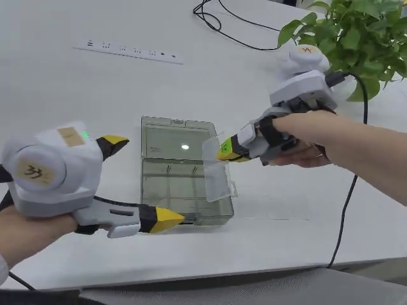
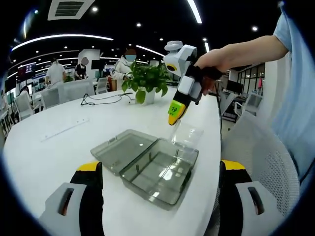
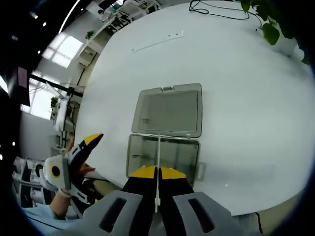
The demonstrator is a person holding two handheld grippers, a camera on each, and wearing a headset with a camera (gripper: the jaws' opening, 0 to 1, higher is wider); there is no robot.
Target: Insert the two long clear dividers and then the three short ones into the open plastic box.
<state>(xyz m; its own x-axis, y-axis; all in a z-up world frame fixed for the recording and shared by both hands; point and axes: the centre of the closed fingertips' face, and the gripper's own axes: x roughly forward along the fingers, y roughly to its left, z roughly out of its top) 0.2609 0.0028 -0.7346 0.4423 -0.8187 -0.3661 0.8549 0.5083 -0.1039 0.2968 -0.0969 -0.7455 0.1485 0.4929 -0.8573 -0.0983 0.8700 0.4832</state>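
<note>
Evidently the right tool point(image 1: 224, 151) is clenched on one clear divider point(image 1: 216, 170), pinching its upper edge so the sheet hangs edge-down over the right end of the open plastic box point(image 1: 210, 215), seemingly to line it up with the wall slots. The left tool point(image 1: 145, 180) is released, jaws wide, hovering at the box's near-left side, probably ready to steady it. The box rests on the white surface point(image 1: 286, 210), its lid point(image 1: 175, 136) lying flat behind.
</note>
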